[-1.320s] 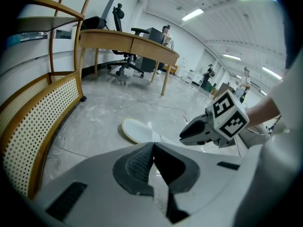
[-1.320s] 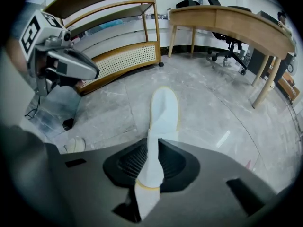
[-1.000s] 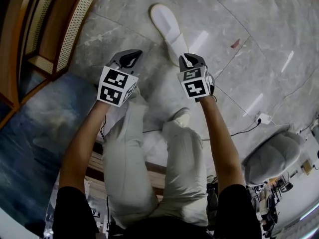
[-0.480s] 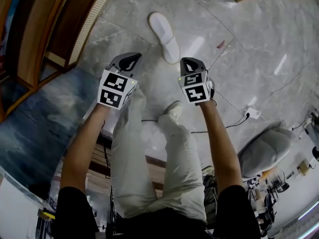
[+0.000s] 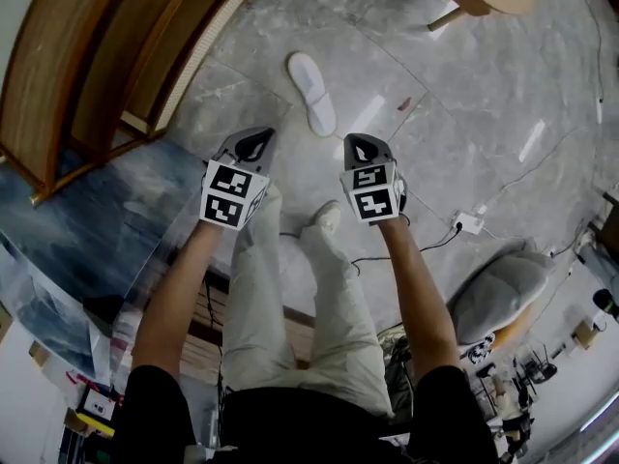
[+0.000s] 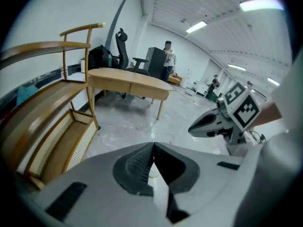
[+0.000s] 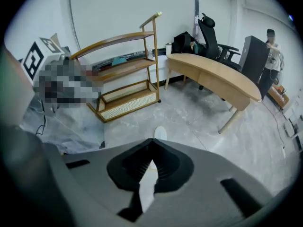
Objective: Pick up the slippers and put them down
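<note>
Left gripper (image 5: 253, 143): jaws together, nothing between them. Right gripper (image 5: 362, 149): jaws together, empty. One white slipper (image 5: 311, 106) lies flat on the grey marble floor (image 5: 435, 85), ahead of both grippers and apart from them, near the wooden shelf (image 5: 106, 66). Marker cubes (image 5: 232, 196): black-and-white squares.

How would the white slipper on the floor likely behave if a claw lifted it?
The white slipper looks thin and flat, so probably light and floppy, sagging if held by one end. On the glossy floor it may slide when pushed. Lying flat, it seems unlikely to roll.
</note>
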{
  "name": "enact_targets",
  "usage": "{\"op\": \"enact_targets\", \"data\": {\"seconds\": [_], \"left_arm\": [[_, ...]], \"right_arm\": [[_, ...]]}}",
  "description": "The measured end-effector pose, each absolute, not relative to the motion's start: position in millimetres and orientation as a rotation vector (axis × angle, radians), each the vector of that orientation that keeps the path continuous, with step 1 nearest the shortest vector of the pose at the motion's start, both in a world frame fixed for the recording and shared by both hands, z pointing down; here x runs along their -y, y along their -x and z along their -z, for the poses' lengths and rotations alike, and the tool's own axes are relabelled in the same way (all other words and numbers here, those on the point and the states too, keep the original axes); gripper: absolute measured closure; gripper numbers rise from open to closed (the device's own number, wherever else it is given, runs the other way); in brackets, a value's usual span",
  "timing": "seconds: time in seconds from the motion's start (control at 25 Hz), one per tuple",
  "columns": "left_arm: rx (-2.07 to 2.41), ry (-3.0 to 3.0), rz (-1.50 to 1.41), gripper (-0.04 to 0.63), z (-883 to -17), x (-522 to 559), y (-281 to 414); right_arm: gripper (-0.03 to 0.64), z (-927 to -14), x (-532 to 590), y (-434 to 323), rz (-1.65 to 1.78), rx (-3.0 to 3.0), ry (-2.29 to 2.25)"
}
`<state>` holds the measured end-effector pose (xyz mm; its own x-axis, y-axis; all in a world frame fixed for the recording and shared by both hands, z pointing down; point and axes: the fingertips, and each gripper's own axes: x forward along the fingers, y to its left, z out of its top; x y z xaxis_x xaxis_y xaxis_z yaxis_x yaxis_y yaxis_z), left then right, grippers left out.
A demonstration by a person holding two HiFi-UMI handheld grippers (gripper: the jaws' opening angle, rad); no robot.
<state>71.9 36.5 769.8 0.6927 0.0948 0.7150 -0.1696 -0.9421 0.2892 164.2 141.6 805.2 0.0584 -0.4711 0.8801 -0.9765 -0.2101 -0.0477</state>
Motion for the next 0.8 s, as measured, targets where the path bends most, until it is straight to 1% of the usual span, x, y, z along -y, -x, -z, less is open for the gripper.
{"op": "enact_targets", "data": {"seconds": [0.16, 0.52, 0.8], "left_arm": [[0.115, -2.59, -1.041, 0.591, -729.6, -32.0, -68.8], [0.134, -2.636, -1.006, 0.591, -641.3, -34.7, -57.5], [0.165, -2.687, -0.96, 0.591, -563.5, -48.6, -61.3]], "right_arm": [[0.618, -757.2, -139.5, -159.4, -1.05, 1.461, -1.775], [0.618, -649.5, -132.5, -147.6, -0.955, 1.522, -1.778], [0.618, -573.6, -136.7, -137.3, -0.882, 1.589, -1.783]]}}
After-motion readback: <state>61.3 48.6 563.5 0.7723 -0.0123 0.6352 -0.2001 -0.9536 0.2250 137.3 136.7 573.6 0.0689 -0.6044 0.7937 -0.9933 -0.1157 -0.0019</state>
